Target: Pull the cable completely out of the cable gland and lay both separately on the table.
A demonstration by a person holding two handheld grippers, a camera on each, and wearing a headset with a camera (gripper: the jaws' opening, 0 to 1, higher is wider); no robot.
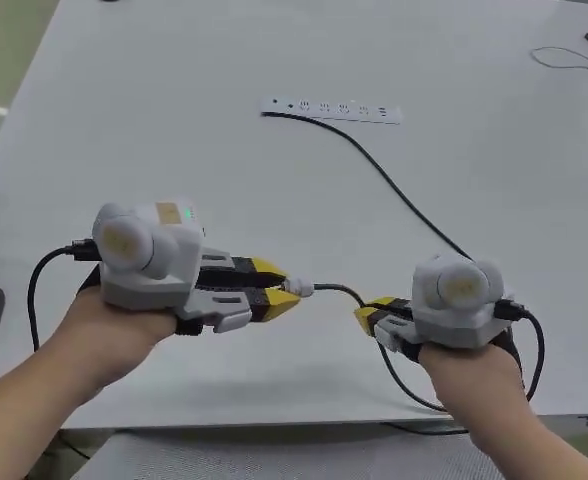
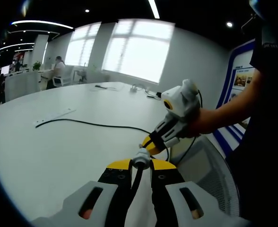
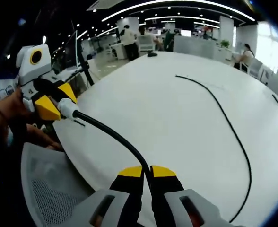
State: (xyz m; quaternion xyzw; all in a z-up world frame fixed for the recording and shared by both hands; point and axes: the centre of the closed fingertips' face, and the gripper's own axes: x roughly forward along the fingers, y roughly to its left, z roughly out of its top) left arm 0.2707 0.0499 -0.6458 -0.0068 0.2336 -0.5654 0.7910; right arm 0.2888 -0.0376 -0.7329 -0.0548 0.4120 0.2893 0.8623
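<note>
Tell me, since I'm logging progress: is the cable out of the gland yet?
In. The cable runs unbroken from the right tongs into the white cable gland held in the left tongs.

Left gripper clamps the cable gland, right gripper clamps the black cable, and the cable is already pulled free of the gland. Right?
Not free: the right gripper view shows the cable running into the cable gland. The left gripper and right gripper grips are as stated.

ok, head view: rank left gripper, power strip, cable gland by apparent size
1. left gripper, nearest the camera, so its lead is inflated
2. power strip, farther back
3. cable gland, clearly smallest
</note>
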